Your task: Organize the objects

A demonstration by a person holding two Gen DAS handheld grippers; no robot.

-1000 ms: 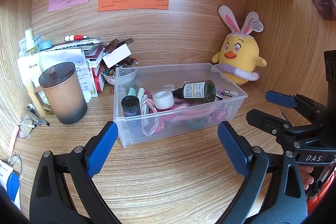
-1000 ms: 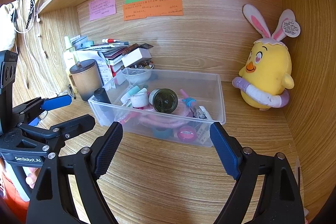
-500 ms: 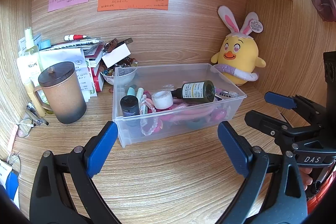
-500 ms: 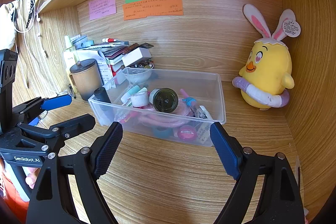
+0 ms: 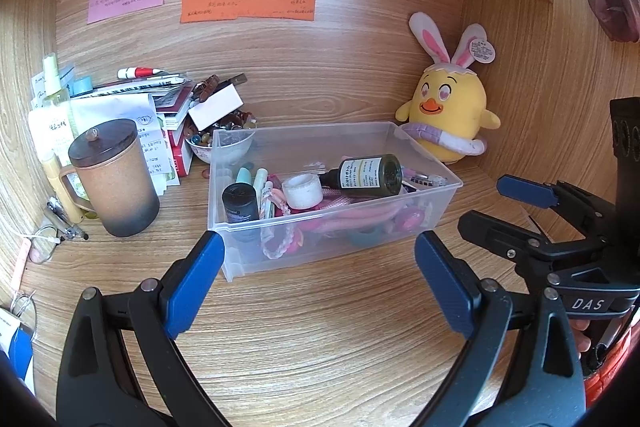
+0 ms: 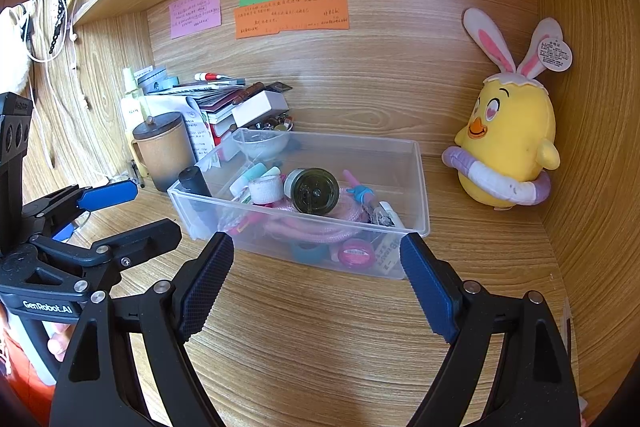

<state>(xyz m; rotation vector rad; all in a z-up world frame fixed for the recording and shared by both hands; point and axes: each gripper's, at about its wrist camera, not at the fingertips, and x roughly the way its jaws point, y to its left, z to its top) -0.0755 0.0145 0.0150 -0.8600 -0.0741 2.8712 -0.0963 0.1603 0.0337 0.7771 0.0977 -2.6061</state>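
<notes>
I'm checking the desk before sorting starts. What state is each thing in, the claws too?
Clear bin: no lid, partly filled.
Dark green bottle: on its side in the bin, capped.
Black bottle: upright in the bin, capped.
White tape roll: lying flat on the pile.
Brown mug: upright beside the bin, lid on.
Plush chick: upright in the corner.
Left claw: open, empty.
Right claw: open, empty.
</notes>
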